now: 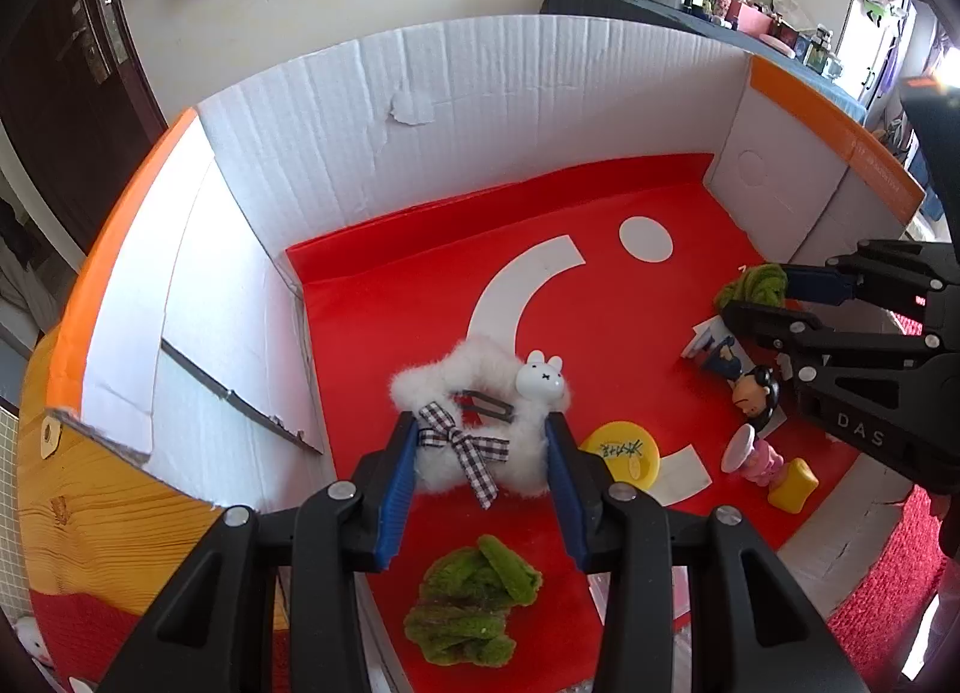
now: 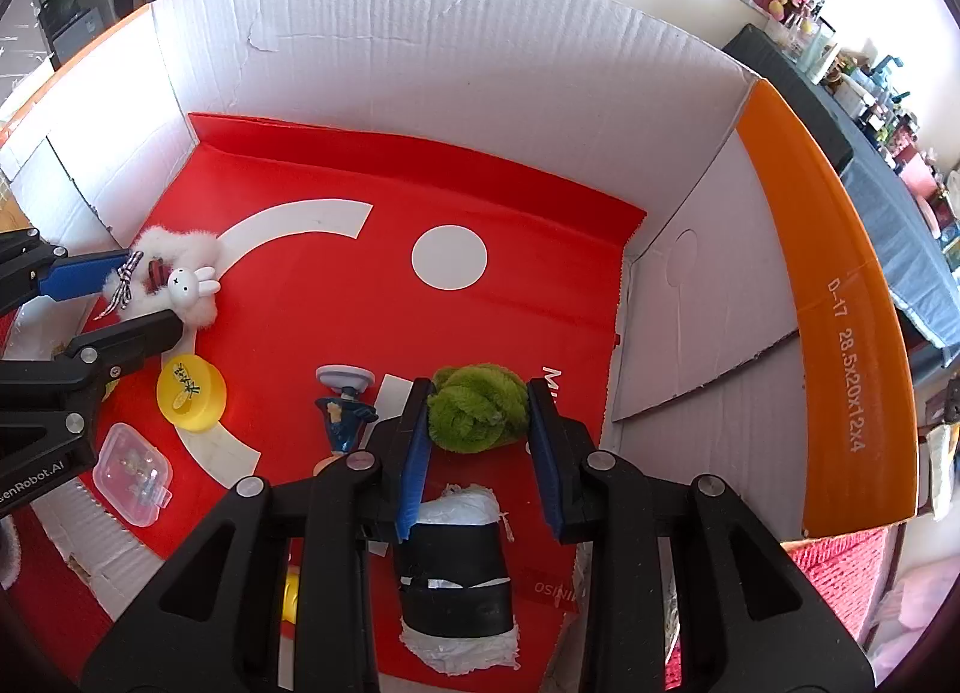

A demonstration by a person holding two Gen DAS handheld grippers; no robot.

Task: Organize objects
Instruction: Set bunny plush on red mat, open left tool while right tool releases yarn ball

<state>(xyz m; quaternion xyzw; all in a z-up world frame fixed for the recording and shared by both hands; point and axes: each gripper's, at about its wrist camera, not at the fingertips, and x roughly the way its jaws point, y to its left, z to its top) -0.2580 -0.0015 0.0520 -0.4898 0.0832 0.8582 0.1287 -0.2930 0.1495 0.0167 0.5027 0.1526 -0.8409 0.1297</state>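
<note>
My left gripper (image 1: 480,447) is shut on a white fluffy hair clip (image 1: 480,423) with a checked bow and a small white rabbit head, held over the red floor (image 1: 420,297) of a cardboard box. The clip also shows in the right wrist view (image 2: 174,273), between the left gripper's fingers (image 2: 90,273). My right gripper (image 2: 480,411) is shut on a green fuzzy scrunchie (image 2: 477,408), low over the floor near the box's right wall. In the left wrist view the right gripper (image 1: 762,297) holds that scrunchie (image 1: 753,285).
A second green scrunchie (image 1: 468,603) lies near the box's front. A yellow round case (image 2: 191,391), a blue figurine (image 2: 345,417), a clear small box (image 2: 132,474), a black-and-white roll (image 2: 456,567), a pink doll (image 1: 756,429) and a yellow block (image 1: 792,483) lie on the floor. White cardboard walls (image 2: 420,63) surround.
</note>
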